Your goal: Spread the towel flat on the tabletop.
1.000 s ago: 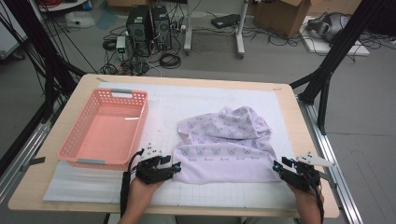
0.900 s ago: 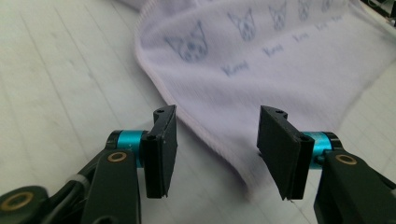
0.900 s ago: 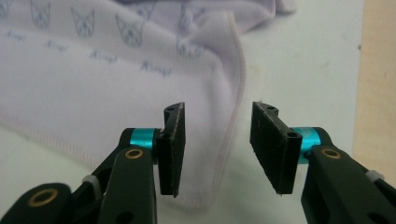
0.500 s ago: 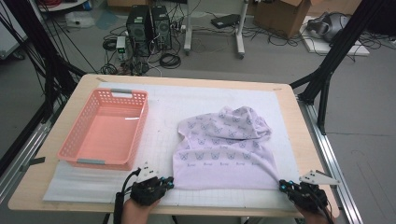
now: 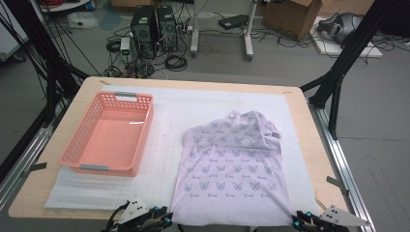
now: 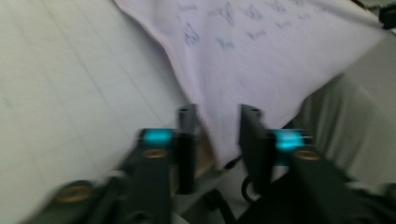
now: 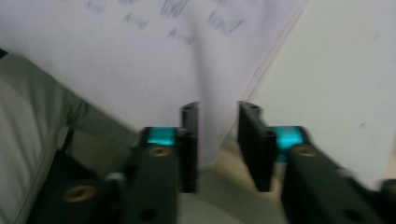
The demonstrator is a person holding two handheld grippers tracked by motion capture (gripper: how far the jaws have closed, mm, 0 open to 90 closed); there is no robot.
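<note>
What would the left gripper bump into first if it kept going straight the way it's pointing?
Probably the butterfly shirt. Its near corner hangs between the left gripper's open jaws, which have just been opening, and the cloth spreads on ahead over the white mat. The picture is blurred, so depth is a guess.

Left gripper (image 5: 162, 223) and right gripper (image 5: 296, 221) low, jaws just parting.

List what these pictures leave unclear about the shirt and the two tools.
- Shirt near hem: cut off by the high view's bottom edge.
- Left tool: motion blur in its own view hides whether the just-opening jaws touch the cloth between them.
- Right tool: same blur, same doubt.
- Shirt print: too blurred to read.
</note>
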